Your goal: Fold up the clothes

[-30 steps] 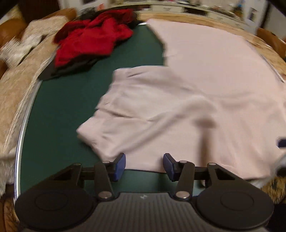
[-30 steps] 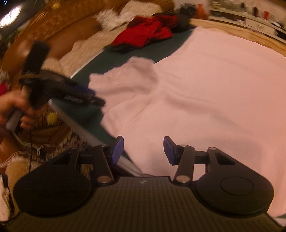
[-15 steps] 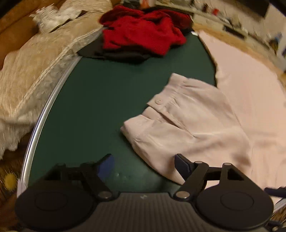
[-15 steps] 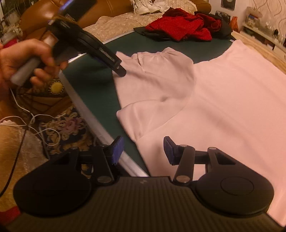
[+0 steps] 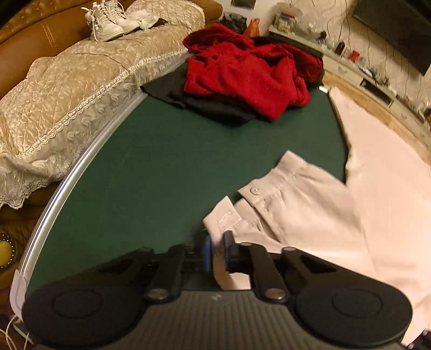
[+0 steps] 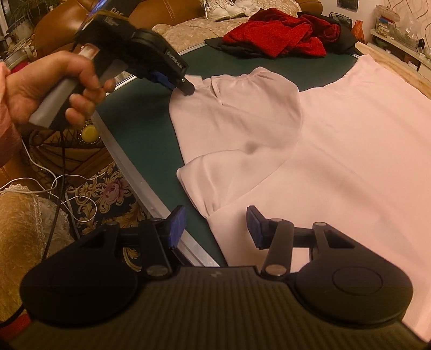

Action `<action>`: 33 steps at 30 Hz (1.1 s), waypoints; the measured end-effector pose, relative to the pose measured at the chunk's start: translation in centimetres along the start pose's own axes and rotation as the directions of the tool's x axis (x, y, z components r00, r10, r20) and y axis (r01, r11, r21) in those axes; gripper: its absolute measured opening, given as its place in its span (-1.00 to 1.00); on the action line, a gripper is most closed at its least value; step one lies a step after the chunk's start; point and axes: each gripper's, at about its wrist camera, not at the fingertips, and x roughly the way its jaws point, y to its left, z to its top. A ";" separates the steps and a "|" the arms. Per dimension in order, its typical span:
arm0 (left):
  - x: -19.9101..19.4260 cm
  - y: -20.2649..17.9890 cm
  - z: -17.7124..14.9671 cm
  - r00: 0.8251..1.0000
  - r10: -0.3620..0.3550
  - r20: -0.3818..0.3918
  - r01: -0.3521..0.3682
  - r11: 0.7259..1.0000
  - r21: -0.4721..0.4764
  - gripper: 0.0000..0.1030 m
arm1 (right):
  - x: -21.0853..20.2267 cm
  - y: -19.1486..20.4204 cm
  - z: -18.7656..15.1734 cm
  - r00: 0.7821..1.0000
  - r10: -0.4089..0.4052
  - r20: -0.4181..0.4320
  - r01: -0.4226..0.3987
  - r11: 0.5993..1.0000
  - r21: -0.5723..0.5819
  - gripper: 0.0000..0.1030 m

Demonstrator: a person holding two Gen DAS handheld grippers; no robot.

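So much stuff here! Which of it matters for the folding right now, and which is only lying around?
In use:
- pale pink buttoned-cuff shirt
- left gripper, jaws shut on the shirt's cuff
- right gripper, jaws open at the shirt's near edge
- green-topped table

Lying about:
- crumpled red knit garment
- black cloth under it
- white sneakers on the beige lace-covered sofa

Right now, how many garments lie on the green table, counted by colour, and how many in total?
Pale pink: 1, the shirt, its cuff in the left tool
Red: 1, red garment
Black: 1, black garment
Total: 3
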 end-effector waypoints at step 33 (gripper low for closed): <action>1.9 -0.6 2.9 0.992 0.124 -0.012 -0.118 0.972 0.205 -0.08 | 1.4 1.4 -2.2 1.000 0.004 -0.002 -0.004 0.982 -0.190 -0.50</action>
